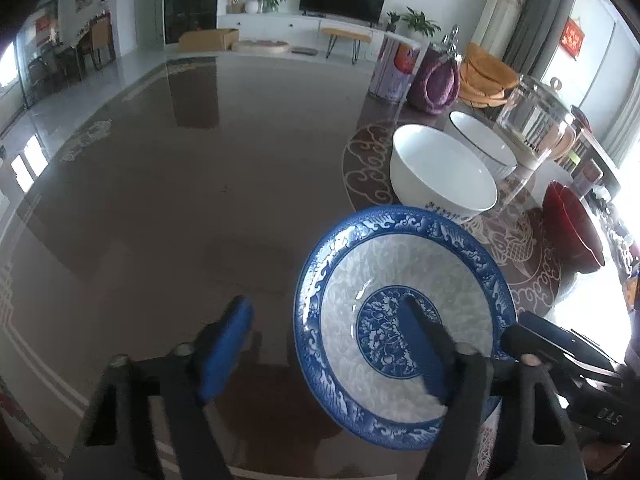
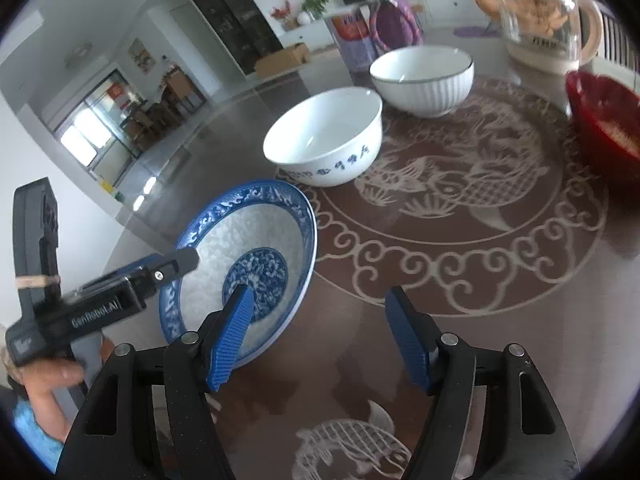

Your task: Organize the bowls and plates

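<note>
Blue plate [image 1: 404,320] sits on the table [image 1: 180,200], near its edge, w/ the white bowl [image 1: 442,170] just behind it; rims look v. close, can't tell if touching. Ribbed bowl [image 1: 486,140] is behind & right of the white one, red bowl [image 1: 574,228] further right, apart from the rest.

Left gripper [image 1: 334,336]: fingers spread wide, released, nothing clamped. Its right finger [image 1: 424,344] lies over the plate's inside, near the blue centre medallion; left finger [image 1: 226,344] is outside the plate, over bare table. Plate rim passes between the two.

Right gripper [image 2: 320,336]: also spread apart, holding nothing. Left finger [image 2: 232,340] overlaps the plate's [image 2: 248,240] near rim in right wrist view; right finger [image 2: 408,340] is over the table's [image 2: 500,340] patterned part. Contact w/ the plate can't be told for either gripper.

In right wrist view the left gripper's [image 2: 176,264] tip reaches in over the plate's left rim.

White bowl [image 2: 324,136] has blue writing on its side; ribbed bowl [image 2: 422,80] has a dark rim line. Glass jug [image 2: 540,20] stands behind the red bowl [image 2: 604,120]. Purple bag [image 1: 434,80] & a tin [image 1: 394,68] stand at the far side.
</note>
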Available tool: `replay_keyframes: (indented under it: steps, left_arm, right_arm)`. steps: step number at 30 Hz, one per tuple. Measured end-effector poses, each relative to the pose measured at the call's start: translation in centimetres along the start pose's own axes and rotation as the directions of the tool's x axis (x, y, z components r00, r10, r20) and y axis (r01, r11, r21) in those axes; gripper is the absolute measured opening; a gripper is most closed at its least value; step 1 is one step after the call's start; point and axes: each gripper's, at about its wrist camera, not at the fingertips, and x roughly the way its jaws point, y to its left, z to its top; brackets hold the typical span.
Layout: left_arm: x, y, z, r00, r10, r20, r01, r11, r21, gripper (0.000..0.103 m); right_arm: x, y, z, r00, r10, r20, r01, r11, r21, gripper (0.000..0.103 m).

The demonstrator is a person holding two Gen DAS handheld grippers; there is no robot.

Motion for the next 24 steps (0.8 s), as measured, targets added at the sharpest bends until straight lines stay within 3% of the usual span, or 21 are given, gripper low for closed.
replay_keyframes:
  steps: [3, 6, 11, 13, 14, 24]
  left_arm:
    - [0.5, 0.2, 0.1, 1.0, -0.012, -0.02, 0.012, 1.0, 0.003, 0.049]
    - [1.0, 0.2, -0.1, 0.999, -0.026, -0.037, 0.026, 1.0, 0.006, 0.034]
    - [1.5, 0.9, -0.2, 0.999, -0.03, -0.045, 0.029, 0.999, -0.024, 0.019]
    - [1.5, 1.4, -0.3, 0.997, -0.061, -0.046, 0.059, 0.997, -0.046, 0.017]
    - [1.6, 1.5, -0.3, 0.996, -0.073, -0.047, 0.071, 0.996, -0.053, 0.017]
    - [-0.1, 0.0, -1.7, 0.994, -0.102, -0.03, 0.101, 0.994, -0.037, 0.014]
  right_arm:
    - [1.0, 0.1, 0.3, 1.0, 0.007, -0.03, -0.007, 1.0, 0.008, 0.051]
    - [1.7, 0.2, 0.4, 0.999, 0.003, -0.039, -0.003, 1.0, 0.003, 0.05]
    - [2.4, 0.6, 0.8, 0.998, 0.009, -0.06, -0.01, 1.0, -0.007, 0.031]
    - [2.8, 0.7, 0.9, 0.998, 0.013, -0.068, -0.013, 1.0, -0.004, 0.018]
    - [3.1, 0.8, 0.9, 0.997, 0.021, -0.073, -0.021, 1.0, -0.002, 0.016]
    - [1.8, 0.4, 0.3, 0.999, -0.002, -0.054, 0.002, 1.0, 0.009, 0.015]
